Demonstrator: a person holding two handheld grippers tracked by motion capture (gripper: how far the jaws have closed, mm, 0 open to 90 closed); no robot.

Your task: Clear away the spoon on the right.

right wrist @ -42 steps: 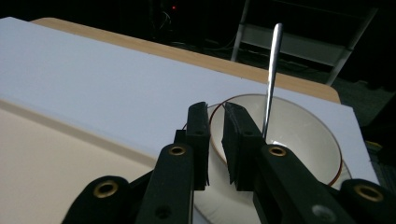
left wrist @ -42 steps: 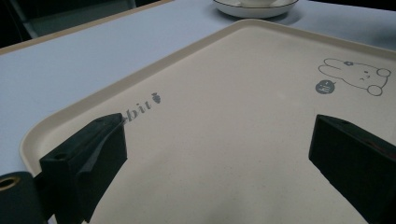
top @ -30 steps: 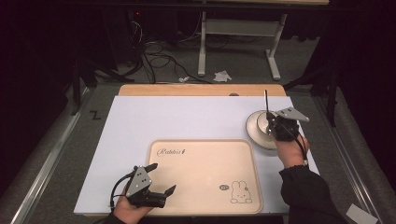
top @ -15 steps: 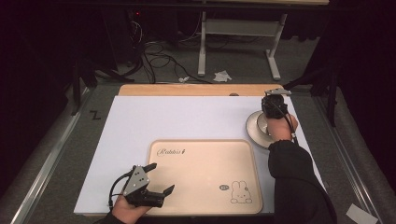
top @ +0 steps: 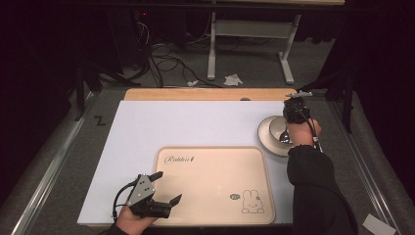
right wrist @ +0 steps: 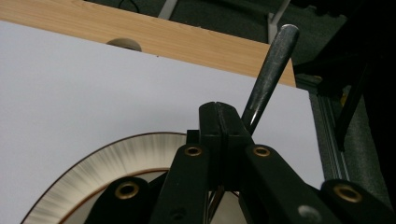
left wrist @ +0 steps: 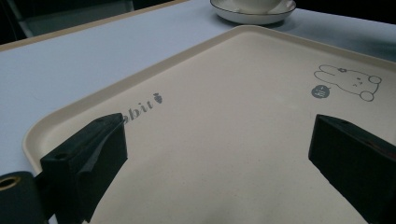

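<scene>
At lower left, the left gripper (top: pixel 164 188) rested with jaws wide apart at the corner of one beige rabbit-printed tray (top: pixel 215 171), while at right centre one white saucer (top: pixel 266 134) held one cup (top: pixel 278 128), above which the right gripper (right wrist: pixel 224 122) stood clamped on one dark spoon (right wrist: pixel 273 58).

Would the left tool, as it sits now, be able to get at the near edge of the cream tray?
Probably yes. The left tool is open and sits at the near left corner of the tray, with its jaws spread over the tray's bare surface. Nothing lies between them in the left gripper view.
</scene>
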